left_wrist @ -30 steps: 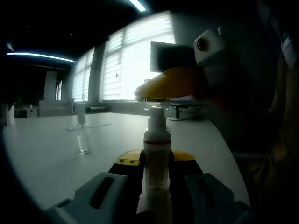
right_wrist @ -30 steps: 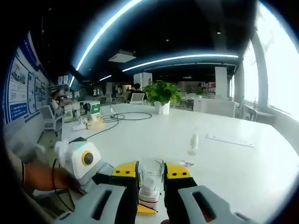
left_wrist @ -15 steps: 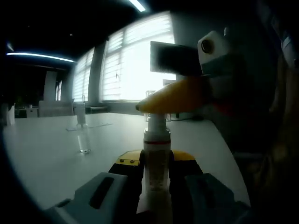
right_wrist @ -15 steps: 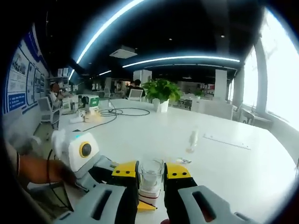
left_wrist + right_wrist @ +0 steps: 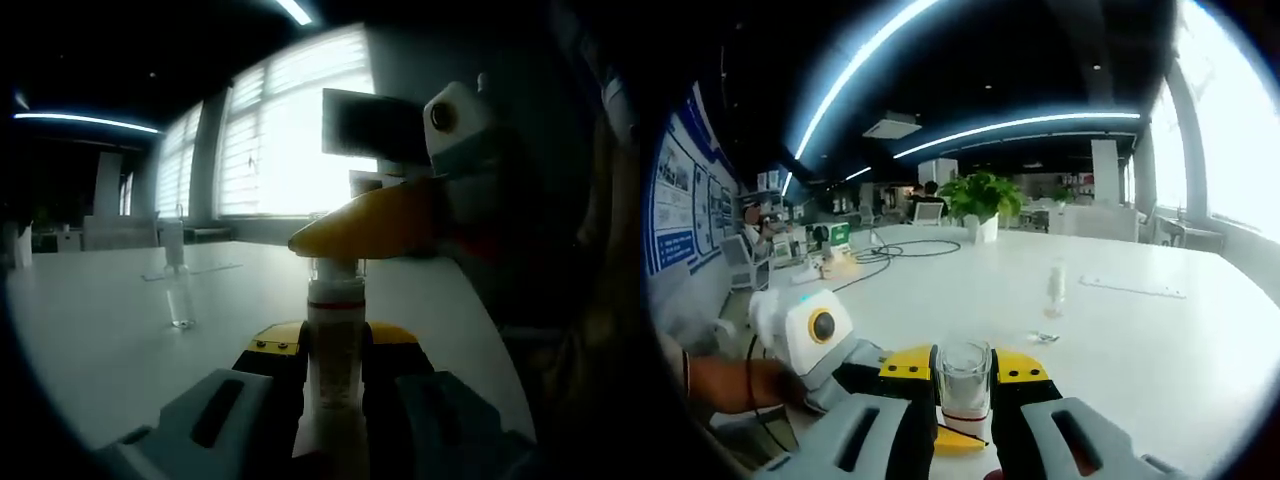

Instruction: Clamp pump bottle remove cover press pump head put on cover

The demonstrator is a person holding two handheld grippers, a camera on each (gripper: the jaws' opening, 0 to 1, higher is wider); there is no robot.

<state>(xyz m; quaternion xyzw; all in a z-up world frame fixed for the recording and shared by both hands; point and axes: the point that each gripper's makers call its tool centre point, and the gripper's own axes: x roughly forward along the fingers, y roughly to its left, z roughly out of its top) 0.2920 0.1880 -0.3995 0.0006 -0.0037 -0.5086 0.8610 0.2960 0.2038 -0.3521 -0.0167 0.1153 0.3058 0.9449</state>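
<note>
**On the white table, both tongs are closed on parts of the pump bottle**

Between the jaws of the left gripper (image 5: 335, 385), in the left gripper view, the pump bottle (image 5: 334, 345) stands upright, its pale body pinched on both sides above the white table (image 5: 110, 330). At the top of its neck, the right gripper (image 5: 385, 220) reaches in from the right with its yellow jaw tips over the pump head, where a clear cover (image 5: 336, 267) sits; contact between cover and neck cannot be made out against the bright windows (image 5: 290, 130). Farther back on the table a small clear bottle (image 5: 180, 300) stands alone, well apart.

Low in the right gripper view, the right gripper (image 5: 964, 385) holds the clear cover (image 5: 964, 375) narrowly between its yellow-tipped jaws, open end up. Just left of it sits the left gripper (image 5: 840, 370), with a hand (image 5: 725, 385) behind it. Across the white table (image 5: 1140, 350) stand the small clear bottle (image 5: 1055, 295), a potted plant (image 5: 980, 205) and a coil of cable (image 5: 895, 255).
</note>
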